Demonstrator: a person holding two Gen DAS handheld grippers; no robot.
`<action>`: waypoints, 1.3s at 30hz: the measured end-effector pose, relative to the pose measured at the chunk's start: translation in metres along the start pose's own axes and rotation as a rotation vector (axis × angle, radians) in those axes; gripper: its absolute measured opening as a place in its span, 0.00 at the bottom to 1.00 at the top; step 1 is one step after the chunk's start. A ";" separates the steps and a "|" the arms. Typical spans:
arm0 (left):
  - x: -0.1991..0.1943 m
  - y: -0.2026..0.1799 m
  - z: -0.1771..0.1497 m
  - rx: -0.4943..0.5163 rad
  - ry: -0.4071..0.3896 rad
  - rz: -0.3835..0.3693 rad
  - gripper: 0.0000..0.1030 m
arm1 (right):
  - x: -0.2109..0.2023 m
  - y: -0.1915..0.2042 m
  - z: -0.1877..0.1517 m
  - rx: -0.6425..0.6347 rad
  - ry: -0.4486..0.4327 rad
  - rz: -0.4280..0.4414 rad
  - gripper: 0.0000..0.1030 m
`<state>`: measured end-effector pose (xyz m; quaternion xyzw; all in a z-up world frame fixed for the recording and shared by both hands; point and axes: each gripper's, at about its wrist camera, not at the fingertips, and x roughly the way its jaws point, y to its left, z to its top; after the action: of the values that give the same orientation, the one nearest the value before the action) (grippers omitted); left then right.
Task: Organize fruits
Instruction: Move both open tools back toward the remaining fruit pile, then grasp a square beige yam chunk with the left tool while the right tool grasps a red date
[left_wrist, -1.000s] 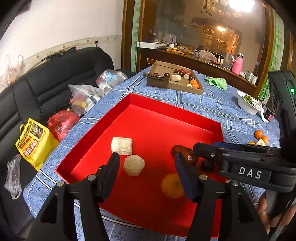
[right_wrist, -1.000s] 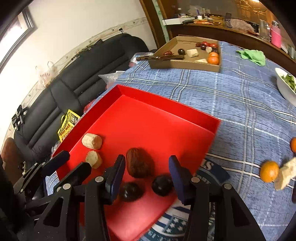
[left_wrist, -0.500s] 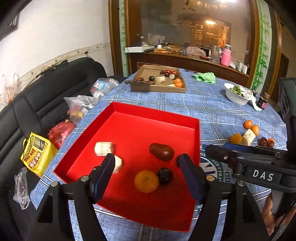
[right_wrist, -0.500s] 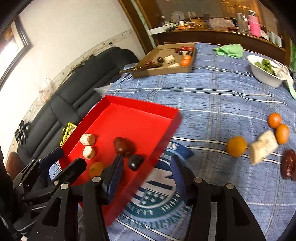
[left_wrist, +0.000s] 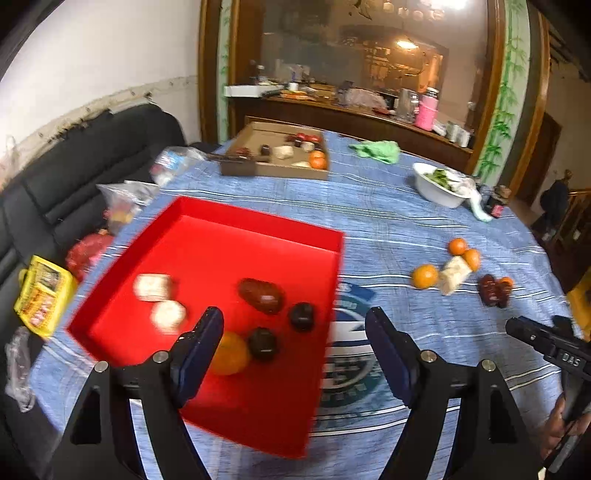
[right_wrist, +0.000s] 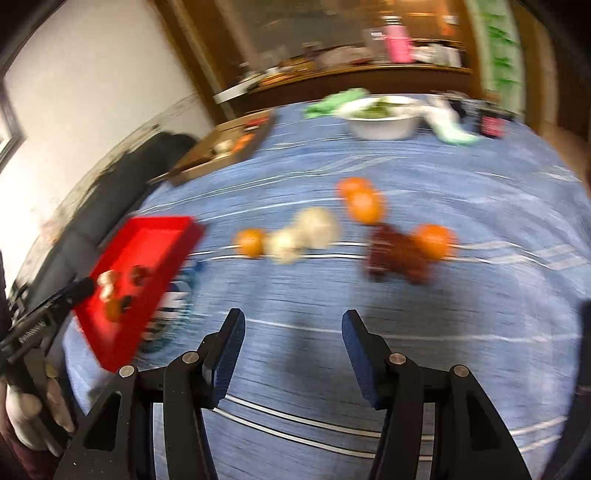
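Your right tool hung released and empty above the blue tabletop, facing the loose fruit: oranges, a pale block and a dark reddish piece, all apart from the red tray. Your left tool had just been opening, nothing gripped, over the tray. The oranges looked round, light and likely to roll, so you needed to pinch across the widest part.

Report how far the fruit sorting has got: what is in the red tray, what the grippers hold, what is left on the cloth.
Done: the red tray holds an orange, a reddish-brown fruit, two dark fruits and two pale pieces.
In hand: nothing. The left gripper has just been opening with nothing gripped; the right gripper is open over bare cloth.
Left: the loose oranges, a pale piece and dark red fruit on the tablecloth.
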<state>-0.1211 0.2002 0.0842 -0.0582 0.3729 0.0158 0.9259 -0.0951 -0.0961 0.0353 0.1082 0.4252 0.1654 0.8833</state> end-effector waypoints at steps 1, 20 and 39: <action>0.003 -0.007 0.000 0.002 0.005 -0.030 0.76 | -0.004 -0.013 0.000 0.022 -0.005 -0.020 0.57; 0.033 -0.074 -0.004 0.103 0.048 -0.181 0.76 | 0.032 -0.051 0.034 0.005 0.012 -0.162 0.56; 0.105 -0.162 0.029 0.342 0.127 -0.338 0.46 | 0.043 -0.061 0.043 0.082 -0.018 0.010 0.18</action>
<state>-0.0129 0.0411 0.0477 0.0367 0.4126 -0.2063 0.8865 -0.0240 -0.1378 0.0110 0.1480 0.4231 0.1514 0.8810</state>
